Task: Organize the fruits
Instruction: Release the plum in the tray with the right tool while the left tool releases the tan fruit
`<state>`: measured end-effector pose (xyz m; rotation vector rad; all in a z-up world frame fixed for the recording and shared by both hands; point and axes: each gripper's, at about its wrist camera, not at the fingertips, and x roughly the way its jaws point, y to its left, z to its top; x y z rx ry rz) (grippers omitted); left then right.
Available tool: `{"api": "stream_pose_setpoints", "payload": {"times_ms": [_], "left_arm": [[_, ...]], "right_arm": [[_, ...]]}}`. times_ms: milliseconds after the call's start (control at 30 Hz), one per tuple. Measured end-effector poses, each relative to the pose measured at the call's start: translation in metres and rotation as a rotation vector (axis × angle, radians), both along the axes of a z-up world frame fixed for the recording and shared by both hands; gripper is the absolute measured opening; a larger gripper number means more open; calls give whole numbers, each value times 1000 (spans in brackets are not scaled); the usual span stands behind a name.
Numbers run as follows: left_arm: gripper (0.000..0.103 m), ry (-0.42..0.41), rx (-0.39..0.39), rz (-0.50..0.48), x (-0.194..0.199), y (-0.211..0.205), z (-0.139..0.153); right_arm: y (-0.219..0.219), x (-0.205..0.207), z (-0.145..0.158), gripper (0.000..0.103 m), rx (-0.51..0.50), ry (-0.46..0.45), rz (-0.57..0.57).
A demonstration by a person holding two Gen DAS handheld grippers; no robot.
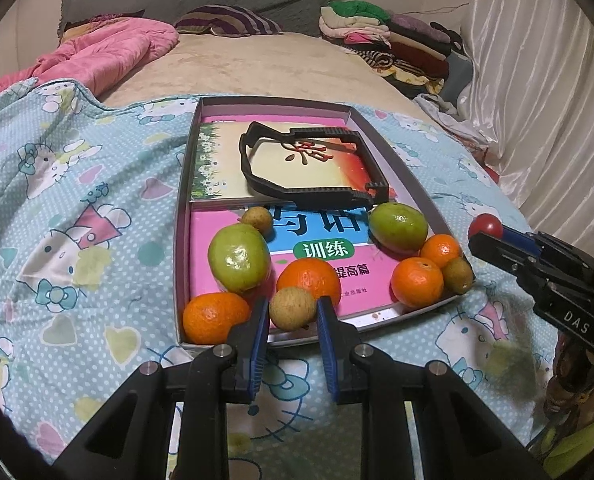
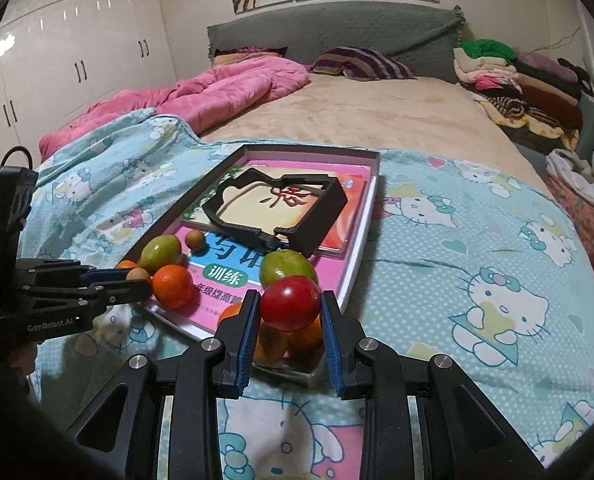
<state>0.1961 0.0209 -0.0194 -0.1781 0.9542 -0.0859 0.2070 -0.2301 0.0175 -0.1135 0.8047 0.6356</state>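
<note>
Ahead, the left wrist view showed the left gripper point(image 1: 292, 312) with fingers clamped on a small tan round fruit point(image 1: 292, 307) over the shallow grey cardboard tray's point(image 1: 429, 196) near edge, oranges crowding beside. Rightward view: the right gripper point(image 2: 290, 312) pinched a glossy red round fruit point(image 2: 291, 307) above the tray's corner, a green fruit point(image 2: 287, 266) just behind.

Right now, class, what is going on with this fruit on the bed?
A person is sorting fruit with two handheld grippers. The right gripper holds a red fruit in its jaws, beside the shallow box. The left gripper is closed on a small brown fruit at the box's near edge, among oranges and green fruits.
</note>
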Motion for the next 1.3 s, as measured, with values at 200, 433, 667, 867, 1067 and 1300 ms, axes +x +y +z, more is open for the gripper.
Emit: {"api": "stream_pose_setpoints", "payload": {"times_ms": [200,433,667,867,1067,1300], "left_arm": [[25,2,-1,5,1,2,-3],[25,-1,-7,9,2,4,-5],[25,-4,-8,11,2,4,-5],[25,-3,-6,11,2,4,-5],[25,-4,-3,12,3,4,-5],[25,-5,-6,12,3,4,-5]], "right_arm": [[-2,0,-3,31,-5,7,-5],[-7,-9,-7,31,-17,12,2],[-9,-17,-14,31,-50,17,6],[-3,-18,-15,31,-53,15,27],[6,-19,-17,31,-58,18,51],[9,-23,-20,31,-71,12,74]]}}
